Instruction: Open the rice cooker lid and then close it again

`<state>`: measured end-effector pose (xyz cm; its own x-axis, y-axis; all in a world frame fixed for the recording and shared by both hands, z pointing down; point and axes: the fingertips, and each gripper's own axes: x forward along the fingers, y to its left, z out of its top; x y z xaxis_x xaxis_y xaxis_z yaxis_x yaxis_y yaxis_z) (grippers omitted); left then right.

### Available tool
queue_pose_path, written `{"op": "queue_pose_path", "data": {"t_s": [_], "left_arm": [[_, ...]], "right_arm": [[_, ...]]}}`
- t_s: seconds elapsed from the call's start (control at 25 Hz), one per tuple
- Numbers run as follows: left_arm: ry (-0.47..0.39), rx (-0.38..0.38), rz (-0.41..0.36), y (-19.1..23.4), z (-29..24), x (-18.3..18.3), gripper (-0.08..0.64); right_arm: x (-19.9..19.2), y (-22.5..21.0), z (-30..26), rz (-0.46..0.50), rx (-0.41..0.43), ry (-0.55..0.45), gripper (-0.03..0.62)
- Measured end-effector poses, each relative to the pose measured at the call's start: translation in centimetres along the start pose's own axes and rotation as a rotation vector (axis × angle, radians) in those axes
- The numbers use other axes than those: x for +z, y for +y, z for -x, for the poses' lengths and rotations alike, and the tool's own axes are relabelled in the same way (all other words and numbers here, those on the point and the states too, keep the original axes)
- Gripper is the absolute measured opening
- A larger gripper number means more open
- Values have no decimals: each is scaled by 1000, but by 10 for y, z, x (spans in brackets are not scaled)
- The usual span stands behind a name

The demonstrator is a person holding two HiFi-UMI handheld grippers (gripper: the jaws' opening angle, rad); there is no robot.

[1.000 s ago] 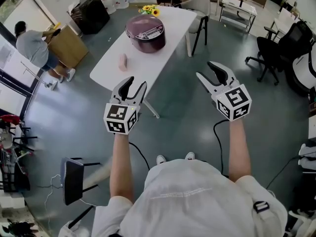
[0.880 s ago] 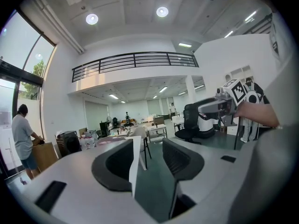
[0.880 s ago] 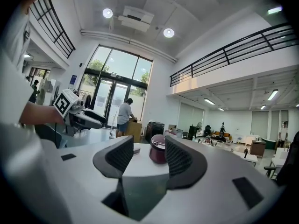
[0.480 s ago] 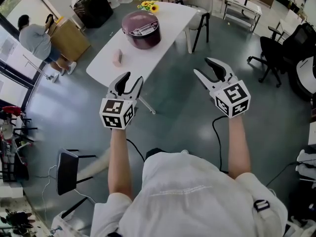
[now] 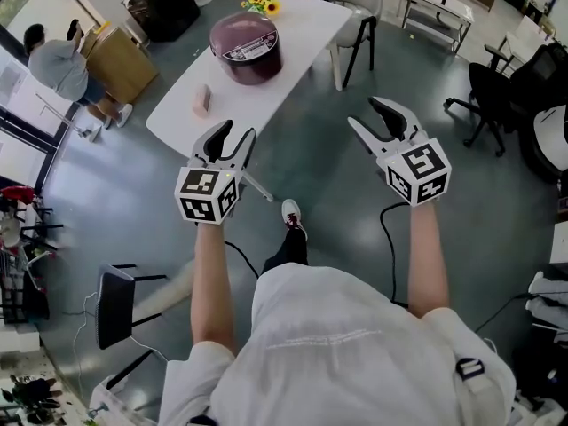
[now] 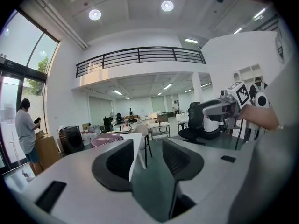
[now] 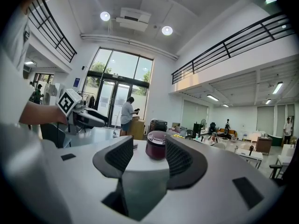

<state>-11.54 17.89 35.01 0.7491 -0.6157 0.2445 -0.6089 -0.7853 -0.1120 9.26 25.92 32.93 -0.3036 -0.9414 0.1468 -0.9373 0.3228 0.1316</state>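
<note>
We have not started the job yet. The round dark red rice cooker (image 5: 259,67) sits on the long white table (image 5: 297,51), toward the far end, near the yellow flowers (image 5: 260,4) at the far corner. Its lid (image 5: 247,41) is down and looks shut. A small pink thing (image 5: 202,98) lies near the table's near end.

We are out on the grey floor (image 5: 311,171), well apart from the table. Our left gripper (image 5: 238,136) has its jaws apart with nothing between them. Our right gripper (image 5: 364,118) is spread wide too and holds nothing; the cooker only shows far off between its jaws.

So we think everything is left: get to the table, lift the lid, then shut it.
</note>
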Motion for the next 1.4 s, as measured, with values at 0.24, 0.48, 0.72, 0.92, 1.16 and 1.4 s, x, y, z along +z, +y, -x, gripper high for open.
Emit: {"op": "queue_pose_path", "data": {"t_s": [0.24, 0.48, 0.72, 0.92, 1.16, 1.4], "left_arm": [[6, 1, 6, 28, -48, -11, 209], [-3, -23, 36, 71, -122, -9, 209], [3, -45, 32, 121, -194, 0, 209], [4, -42, 54, 159, -236, 2, 209], [16, -33, 77, 193, -260, -1, 209], [42, -8, 94, 213, -267, -10, 209]], "right_arm": [[-15, -29, -38, 11, -4, 32, 230], [-14, -73, -102, 27, -4, 63, 233], [-2, -111, -178, 45, 19, 79, 236], [3, -134, -237, 34, 47, 83, 238], [8, -139, -291, 23, 84, 78, 238], [0, -139, -319, 16, 125, 95, 238]]}}
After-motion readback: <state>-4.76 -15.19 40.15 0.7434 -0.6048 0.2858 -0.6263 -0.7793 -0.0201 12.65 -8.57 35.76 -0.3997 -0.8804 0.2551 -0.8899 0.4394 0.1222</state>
